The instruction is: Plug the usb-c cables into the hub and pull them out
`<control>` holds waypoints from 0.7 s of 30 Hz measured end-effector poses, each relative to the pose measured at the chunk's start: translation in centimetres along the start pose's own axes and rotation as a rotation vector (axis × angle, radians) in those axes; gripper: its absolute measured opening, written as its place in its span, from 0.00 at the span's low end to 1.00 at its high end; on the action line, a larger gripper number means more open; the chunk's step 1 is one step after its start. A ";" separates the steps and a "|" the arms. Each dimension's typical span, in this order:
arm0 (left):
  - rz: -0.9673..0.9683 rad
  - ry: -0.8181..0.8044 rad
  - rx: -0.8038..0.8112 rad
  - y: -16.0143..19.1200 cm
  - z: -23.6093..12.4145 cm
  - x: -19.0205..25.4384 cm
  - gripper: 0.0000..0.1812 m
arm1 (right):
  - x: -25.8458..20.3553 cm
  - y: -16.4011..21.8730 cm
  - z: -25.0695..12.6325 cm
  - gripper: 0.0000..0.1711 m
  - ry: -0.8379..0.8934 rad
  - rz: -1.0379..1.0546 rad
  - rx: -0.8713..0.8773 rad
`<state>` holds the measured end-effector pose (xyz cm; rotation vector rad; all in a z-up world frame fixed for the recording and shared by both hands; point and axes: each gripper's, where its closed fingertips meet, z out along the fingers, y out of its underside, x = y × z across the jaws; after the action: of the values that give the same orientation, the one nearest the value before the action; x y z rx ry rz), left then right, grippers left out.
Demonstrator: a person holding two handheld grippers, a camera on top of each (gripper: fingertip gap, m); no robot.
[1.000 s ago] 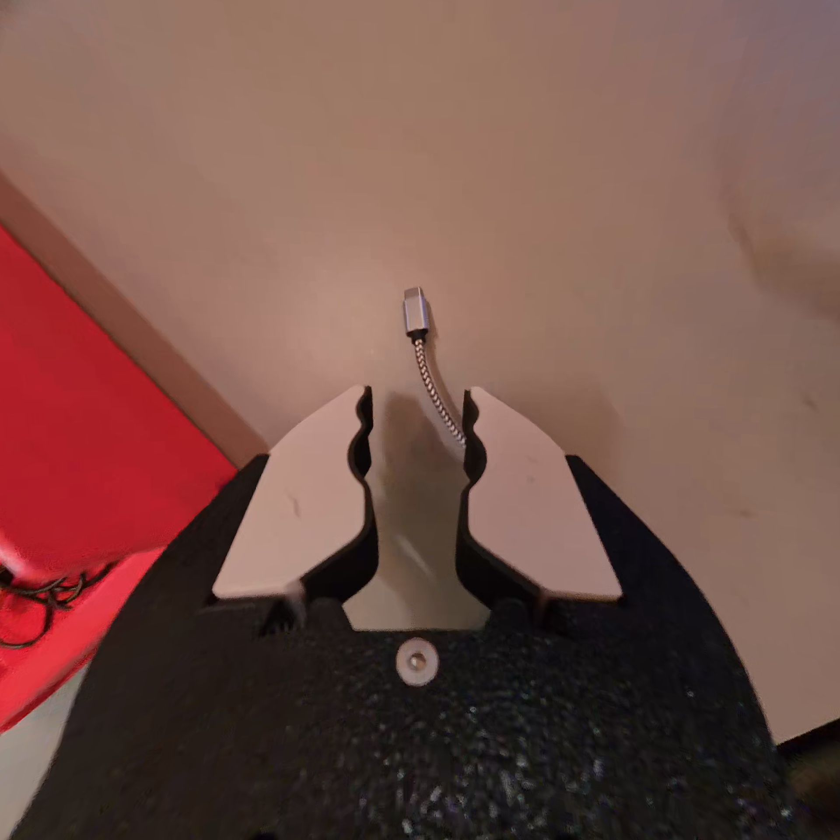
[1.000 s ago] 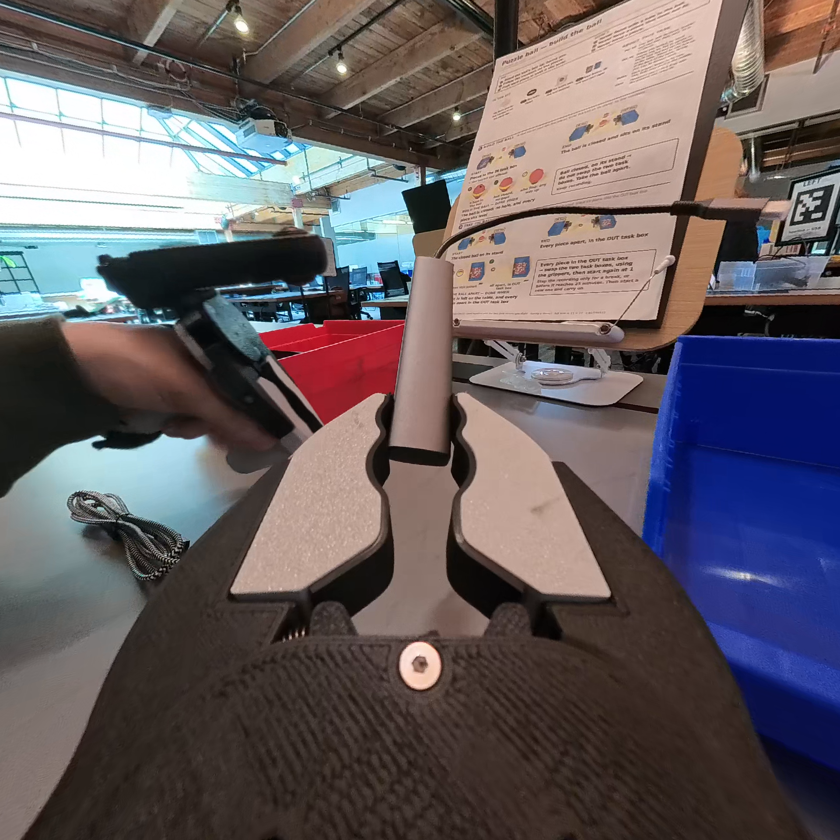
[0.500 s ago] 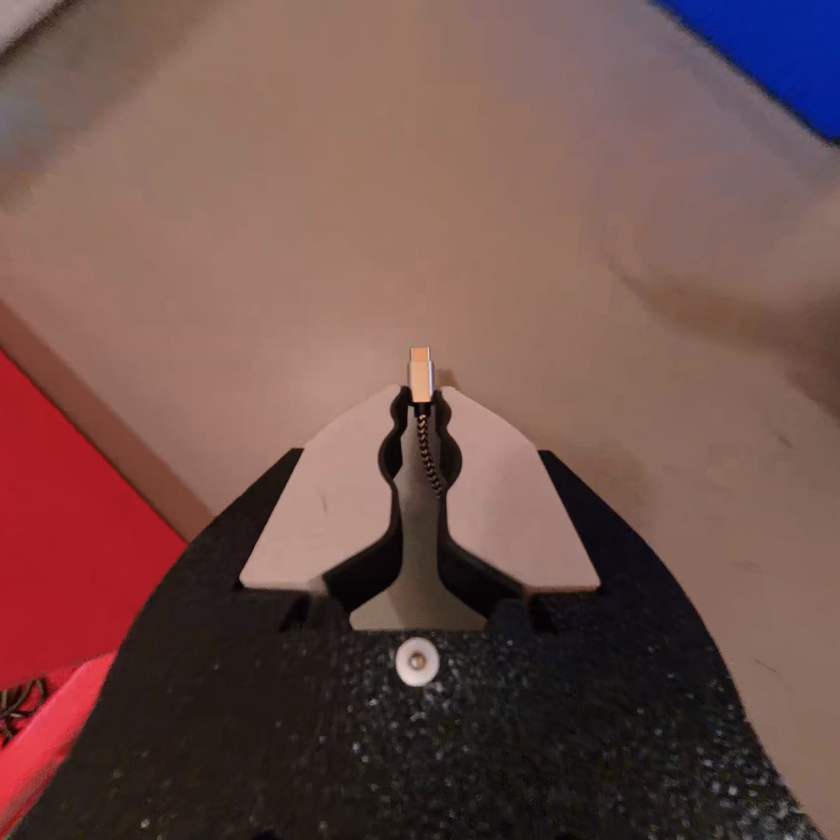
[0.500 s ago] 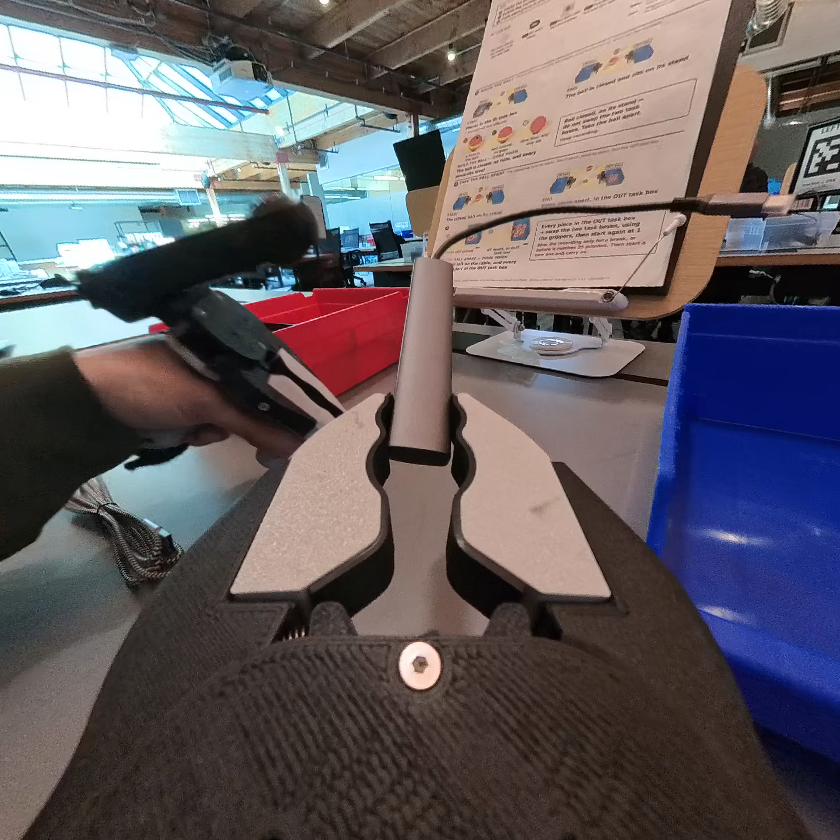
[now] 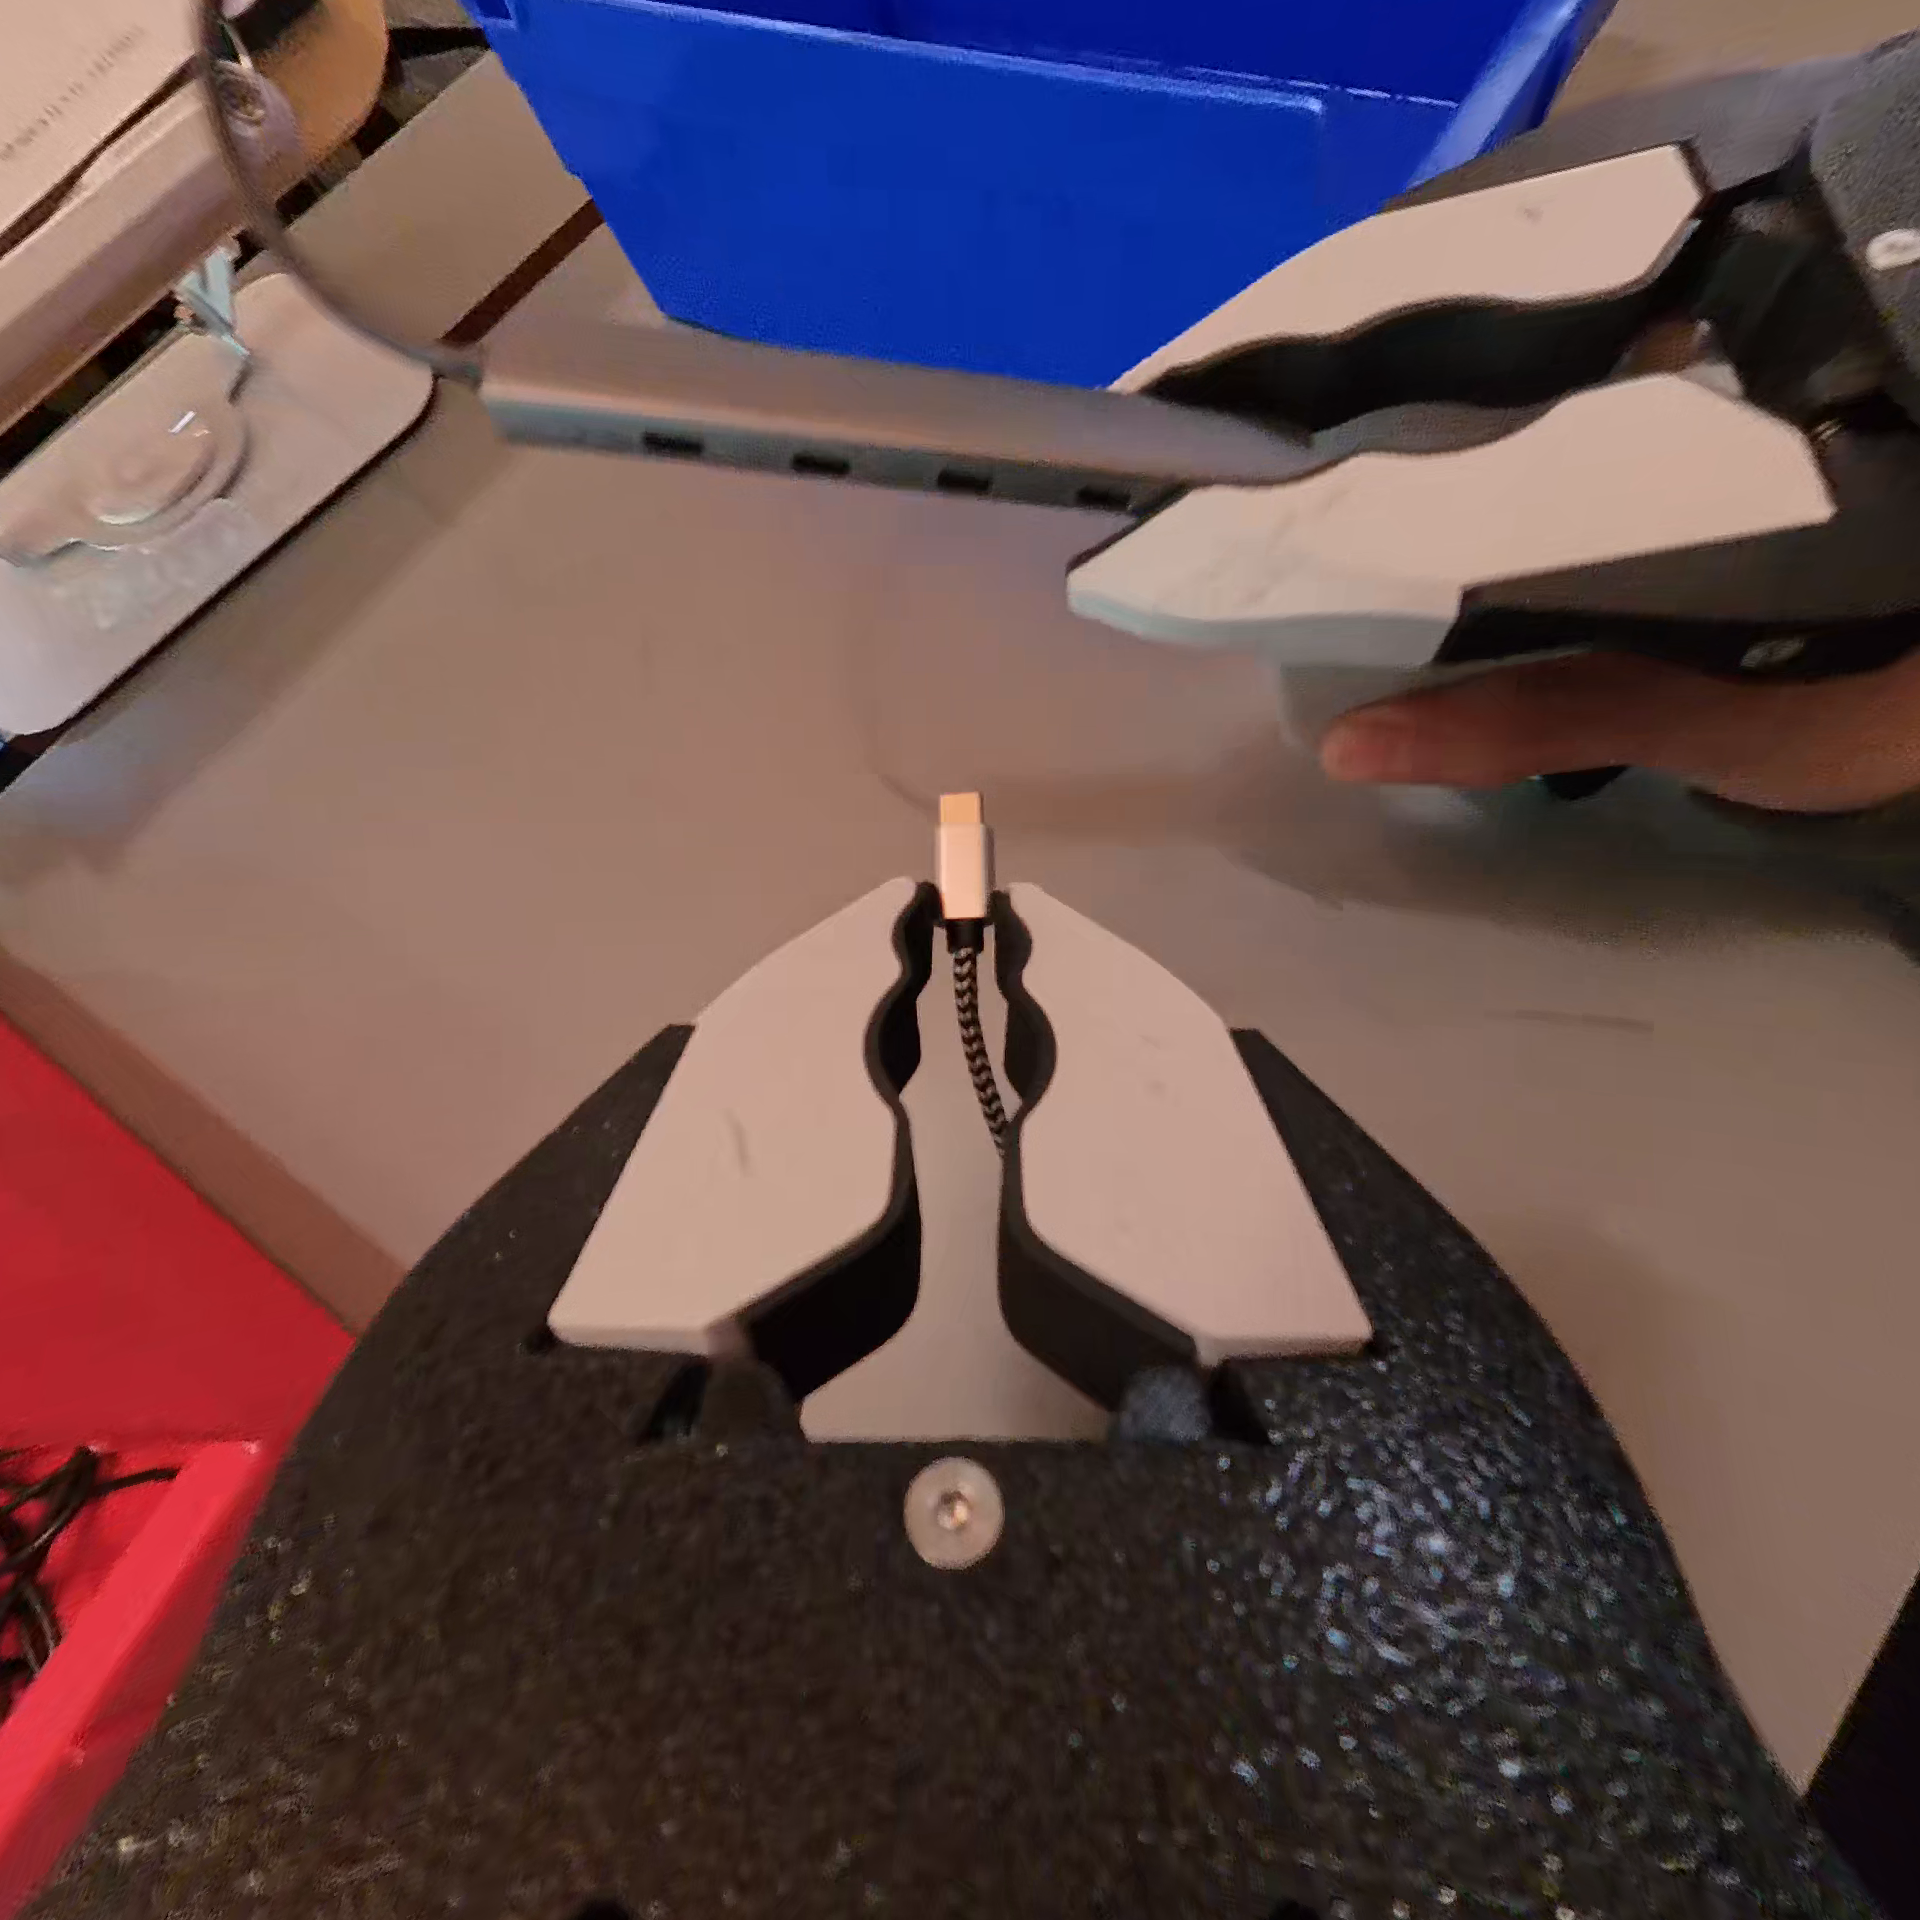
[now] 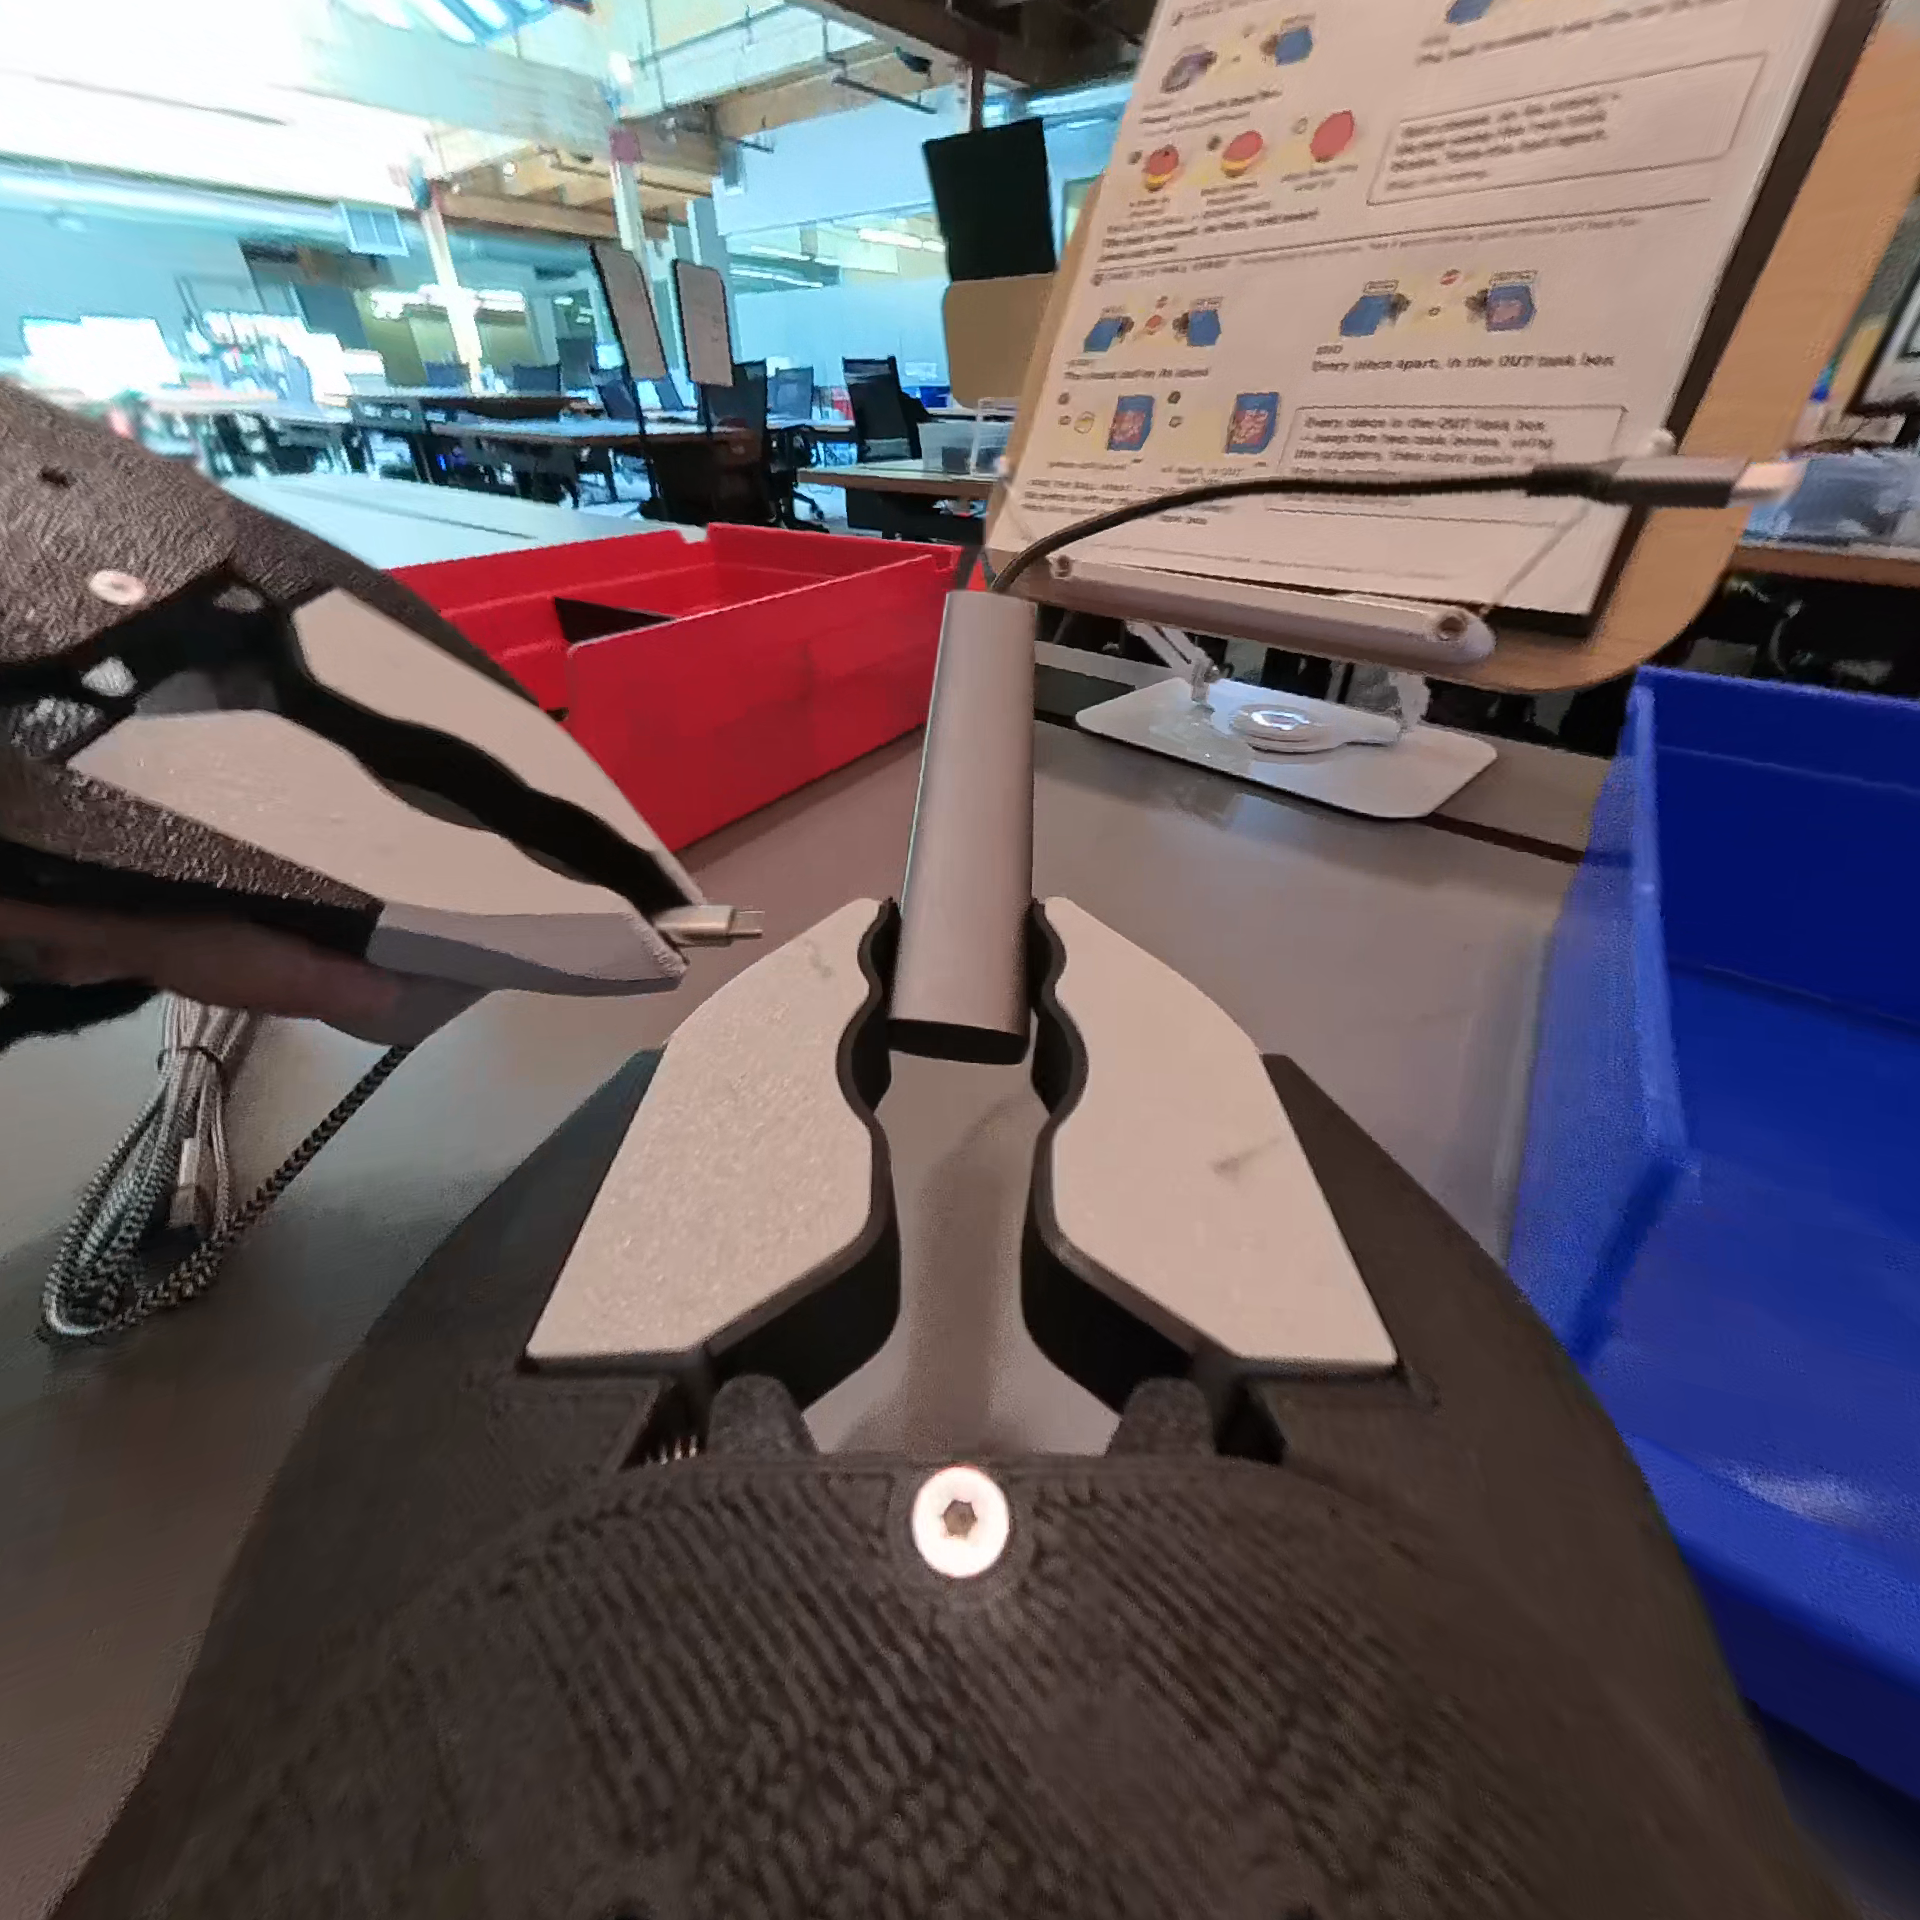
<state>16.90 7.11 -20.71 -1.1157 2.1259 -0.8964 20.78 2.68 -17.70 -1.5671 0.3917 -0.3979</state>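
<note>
My left gripper [image 5: 964,896] is shut on the silver USB-C plug [image 5: 963,857] of a braided cable [image 5: 979,1039]; the plug tip sticks out past the fingertips, above the table. My right gripper [image 6: 961,914] is shut on one end of the grey hub [image 6: 971,800], held off the table. In the left wrist view the hub [image 5: 831,431] lies crosswise ahead with several ports facing me, the right gripper [image 5: 1195,488] on its right end. In the right wrist view the left gripper [image 6: 675,930] and plug [image 6: 717,921] are just left of the hub. The hub's own cable [image 6: 1299,486] arcs away.
A blue bin [image 5: 966,177] stands beyond the hub, on the right in the right wrist view [image 6: 1766,1039]. A red bin [image 6: 707,644] is at the left, also seen in the left wrist view [image 5: 114,1299]. An instruction sheet on a stand [image 6: 1403,291] is behind. A coiled braided cable [image 6: 156,1174] lies on the table. One gripper's finger ends stand about 7 centimeters off the other's.
My left gripper shut on the plug on the table, lifted it and swung it towards the hub. The right gripper kept its hold on the hub.
</note>
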 end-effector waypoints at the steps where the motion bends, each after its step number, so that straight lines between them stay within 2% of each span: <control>1: 0.010 0.005 -0.006 0.0 -0.1 0.0 0.06 | -0.4 0.0 0.2 0.14 -0.005 -0.028 -0.003; 3: 0.019 -0.028 -0.001 -0.1 -0.3 -0.8 0.06 | -1.1 0.2 0.4 0.14 -0.005 -0.089 -0.019; 5: -0.012 0.012 0.024 -0.1 -0.5 -0.6 0.06 | -1.5 0.4 0.5 0.14 -0.003 -0.126 -0.026; 12: -0.043 0.039 0.088 -0.4 -1.4 -1.0 0.06 | -2.0 0.6 0.6 0.14 -0.027 -0.147 -0.040; 21: 0.022 -0.075 0.032 -0.5 -1.4 -1.0 0.06 | -2.8 1.0 0.8 0.14 -0.036 -0.215 -0.061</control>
<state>16.65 8.15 -19.30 -1.0903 2.0527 -0.8623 18.73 4.70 -18.71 -1.6804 0.2091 -0.5268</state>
